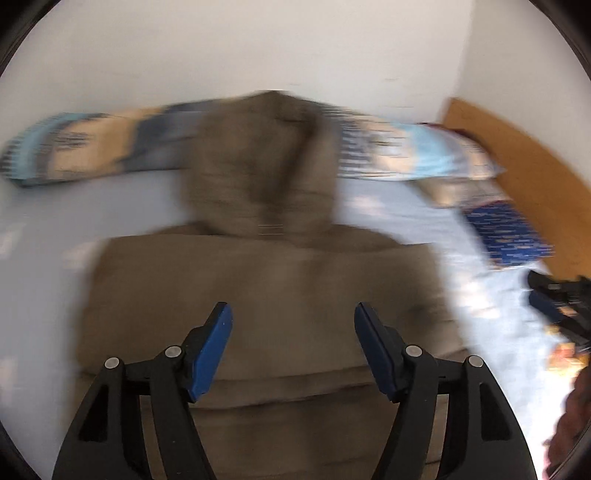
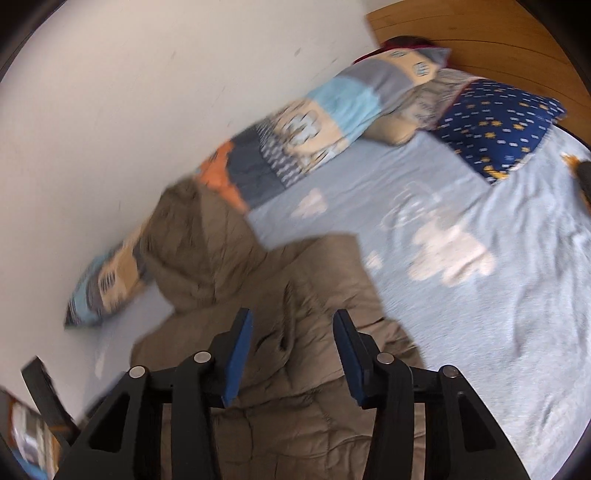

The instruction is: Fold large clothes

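A brown hooded puffer jacket (image 1: pixel 266 295) lies flat on a bed covered by a pale blue sheet (image 2: pixel 461 332) printed with white clouds. Both views are blurred. Seen from the left wrist camera, the jacket's hood (image 1: pixel 258 166) points away toward the white wall (image 1: pixel 221 48), its tip overlapping a long patchwork pillow (image 1: pixel 92 144) that lies along the wall behind the jacket. The left gripper (image 1: pixel 293 314) hangs over the jacket's quilted body, its blue-padded fingers spread wide apart and holding nothing. Seen from the right wrist camera, the right gripper (image 2: pixel 292 321) hangs over the jacket near the base of the hood, its fingers likewise spread apart with nothing between them. To the right of the jacket, a navy pillow (image 2: pixel 498 125) with small yellow and white marks rests against a wooden headboard (image 2: pixel 480 33). The right gripper also shows at the far right edge of the left view, well apart from the jacket.
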